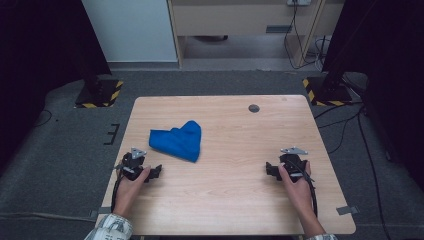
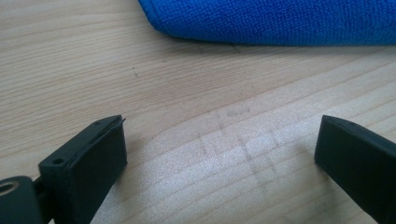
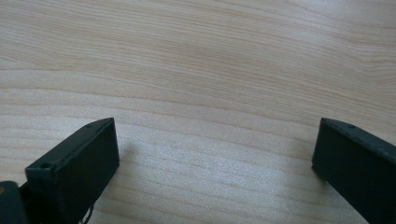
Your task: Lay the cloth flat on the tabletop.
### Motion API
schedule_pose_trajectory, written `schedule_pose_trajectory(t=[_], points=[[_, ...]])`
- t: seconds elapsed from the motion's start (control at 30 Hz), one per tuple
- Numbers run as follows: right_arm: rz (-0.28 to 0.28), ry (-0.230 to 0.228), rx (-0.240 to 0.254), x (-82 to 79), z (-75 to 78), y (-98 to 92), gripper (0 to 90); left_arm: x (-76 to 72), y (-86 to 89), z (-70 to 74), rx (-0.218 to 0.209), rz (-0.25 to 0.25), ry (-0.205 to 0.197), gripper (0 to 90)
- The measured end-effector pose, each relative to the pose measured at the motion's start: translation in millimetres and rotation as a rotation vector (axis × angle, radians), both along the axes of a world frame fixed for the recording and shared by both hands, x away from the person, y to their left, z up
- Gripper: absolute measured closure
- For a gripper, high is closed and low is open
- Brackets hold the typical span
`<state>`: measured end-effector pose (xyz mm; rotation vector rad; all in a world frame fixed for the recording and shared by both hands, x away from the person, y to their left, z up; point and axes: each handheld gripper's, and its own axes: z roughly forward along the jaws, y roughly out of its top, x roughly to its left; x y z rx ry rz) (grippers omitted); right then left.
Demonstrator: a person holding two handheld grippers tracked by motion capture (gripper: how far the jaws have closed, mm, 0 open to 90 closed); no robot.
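One cloth (image 2: pixel 280 21), top cropped.

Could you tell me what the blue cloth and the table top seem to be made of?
The blue cloth looks like microfibre or terry: a matt, finely looped nap and a soft rounded fold at its edge. The table top looks like light wood or a wood-grain laminate; it is smooth, with a slight sheen and faint scuffs in the left gripper view.

Black tongs (image 1: pixel 156 171) w/ grey triangular top plates, black cables; patterned pale sleeve (image 1: pixel 112 229).
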<state>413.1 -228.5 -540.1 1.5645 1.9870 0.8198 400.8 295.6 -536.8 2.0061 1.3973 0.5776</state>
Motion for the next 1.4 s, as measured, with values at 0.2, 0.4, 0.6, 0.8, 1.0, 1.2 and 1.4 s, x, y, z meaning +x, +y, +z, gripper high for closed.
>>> schedule_pose_trajectory(t=[0.2,0.4,0.6,0.8,1.0,1.2,1.4], points=[[-0.001,0.001,0.001,-0.1,0.1,0.1,0.8,0.5,3.7,5.4,-0.033,0.007,-0.018,5.3],[0.009,0.002,0.0,-1.3,0.2,0.5,0.8,-1.5,2.3,15.3,-0.08,-0.014,-0.066,5.3],[0.018,0.002,0.001,-3.0,0.2,1.1,0.8,-0.6,-12.6,27.3,-0.085,-0.077,-0.134,6.2],[0.019,0.003,0.001,-3.4,0.2,1.2,0.8,10.5,-24.5,36.4,-0.089,-0.087,-0.148,10.6],[0.021,0.003,0.001,-3.5,0.2,1.3,0.8,32.1,-48.3,42.7,-0.049,-0.118,-0.14,16.1],[0.027,0.002,0.0,-3.7,0.1,1.6,0.8,58.1,-66.9,23.7,-0.038,-0.082,-0.073,14.9],[0.032,0.004,0.002,-3.9,0.2,1.8,0.8,68.7,-70.6,8.9,-0.029,-0.057,-0.016,15.8]])
